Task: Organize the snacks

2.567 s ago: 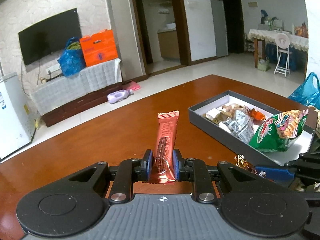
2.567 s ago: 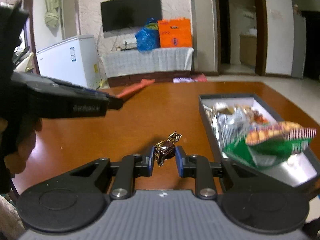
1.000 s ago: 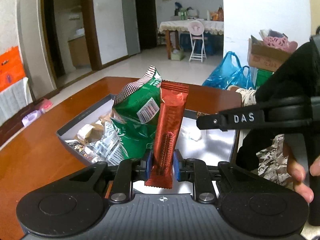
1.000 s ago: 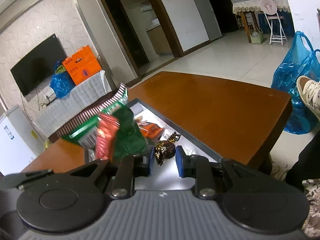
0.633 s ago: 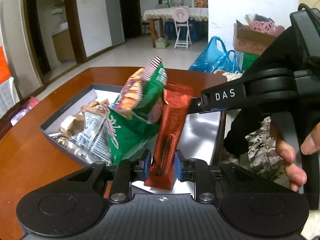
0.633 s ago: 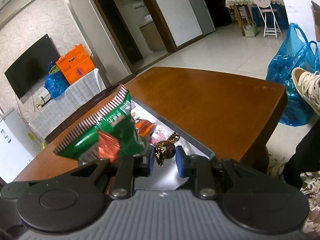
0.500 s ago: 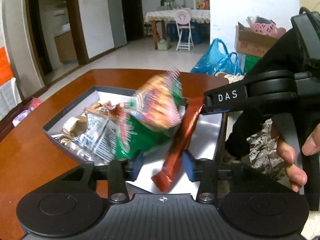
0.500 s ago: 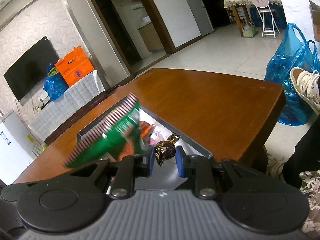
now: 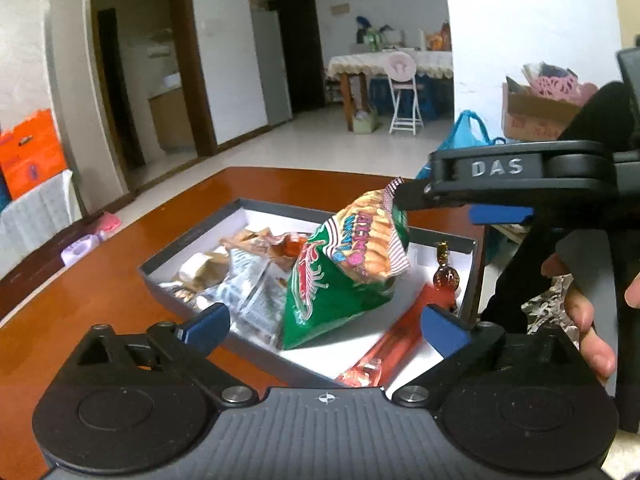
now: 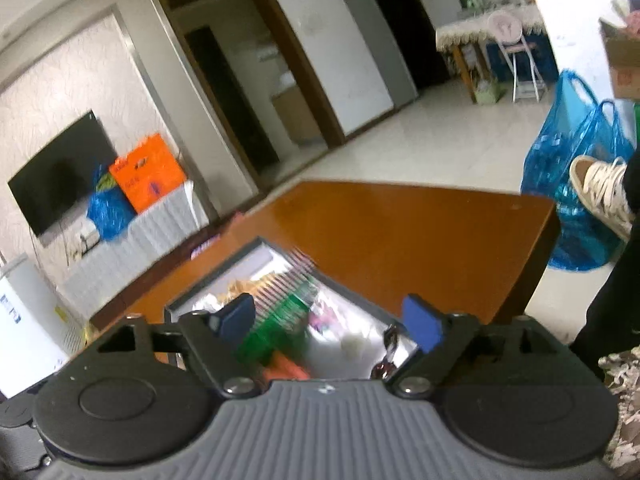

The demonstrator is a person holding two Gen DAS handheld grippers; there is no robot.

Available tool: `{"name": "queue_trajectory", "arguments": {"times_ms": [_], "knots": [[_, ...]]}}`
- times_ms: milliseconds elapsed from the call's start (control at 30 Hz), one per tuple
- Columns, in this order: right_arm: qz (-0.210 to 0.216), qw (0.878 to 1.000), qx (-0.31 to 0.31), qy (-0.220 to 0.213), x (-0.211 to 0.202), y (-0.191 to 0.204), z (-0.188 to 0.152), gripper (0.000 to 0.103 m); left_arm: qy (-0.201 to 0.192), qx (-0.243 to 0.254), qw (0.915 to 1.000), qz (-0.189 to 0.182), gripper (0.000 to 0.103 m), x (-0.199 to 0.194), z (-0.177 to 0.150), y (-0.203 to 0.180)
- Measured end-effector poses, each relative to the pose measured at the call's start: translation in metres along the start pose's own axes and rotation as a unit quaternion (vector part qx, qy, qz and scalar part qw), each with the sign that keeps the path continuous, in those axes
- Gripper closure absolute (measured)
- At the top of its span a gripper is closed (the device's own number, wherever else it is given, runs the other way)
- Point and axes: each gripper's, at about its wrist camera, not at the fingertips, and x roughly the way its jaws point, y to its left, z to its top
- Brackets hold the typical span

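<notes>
White walls, pale tile floor [image 9: 320,140], dark doorways; TV [image 10: 56,176] on wall, dining table [image 9: 388,66] w/ folding chair [image 9: 404,96].

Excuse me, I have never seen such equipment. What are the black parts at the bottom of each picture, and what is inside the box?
No robot: a person holds one two-finger gripper in each hand, and each carries a camera looking forward along its fingers. One picture is from the left gripper, one from the right gripper. Both are open and hold nothing. On the brown table stands a grey box with snacks: a green bag, a red bar, a wrapped candy.
</notes>
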Motion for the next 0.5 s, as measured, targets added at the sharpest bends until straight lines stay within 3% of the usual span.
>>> {"name": "queue_trajectory", "arguments": {"times_ms": [133, 200, 300, 500], "knots": [[-0.008, 1.000, 0.000, -0.030, -0.016, 0.006, -0.004, 0.007, 0.015, -0.024, 0.9996, 0.005, 0.000, -0.016, -0.005, 0.010], [-0.024, 0.999, 0.006, -0.038, -0.024, 0.006, -0.008, 0.005, 0.027, -0.041, 0.9987, 0.015, 0.000, -0.023, -0.008, 0.014], [-0.044, 0.999, 0.012, -0.017, -0.033, 0.011, -0.015, 0.005, 0.045, -0.073, 0.9958, 0.032, 0.000, -0.035, -0.013, 0.019], [-0.037, 0.999, -0.010, 0.011, -0.068, 0.028, -0.042, 0.004, 0.063, -0.089, 0.9889, 0.101, 0.000, -0.065, -0.042, 0.018]]}}
